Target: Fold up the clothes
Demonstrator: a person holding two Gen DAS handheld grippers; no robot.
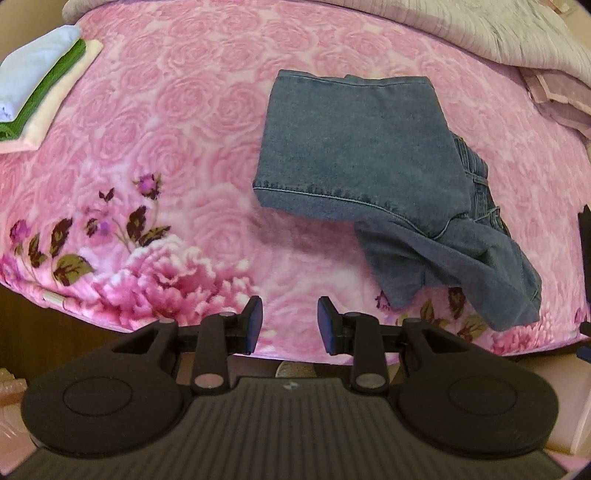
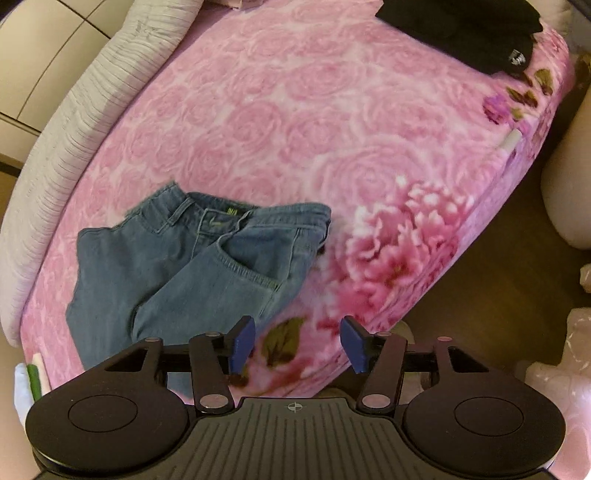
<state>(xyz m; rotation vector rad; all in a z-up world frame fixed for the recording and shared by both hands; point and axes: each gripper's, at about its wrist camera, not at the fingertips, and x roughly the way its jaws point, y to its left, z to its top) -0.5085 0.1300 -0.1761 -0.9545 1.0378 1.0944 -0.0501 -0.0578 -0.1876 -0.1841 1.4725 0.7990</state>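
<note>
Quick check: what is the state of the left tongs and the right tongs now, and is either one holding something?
Left tongs: open, holding nothing.
Right tongs: open, holding nothing; the jeans lie free on the bed.

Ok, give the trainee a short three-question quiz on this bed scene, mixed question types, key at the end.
1. True or false: the left gripper is clamped on the jeans.
2. Multiple choice: what lies under the white item in the folded stack? A) a black garment B) a green layer C) a denim layer
3. Fill in: the black garment lies on the pink floral ______.

Key
1. False. Its jaws stand apart with only blanket between them; the right gripper is empty too.
2. B.
3. Blanket.
</note>
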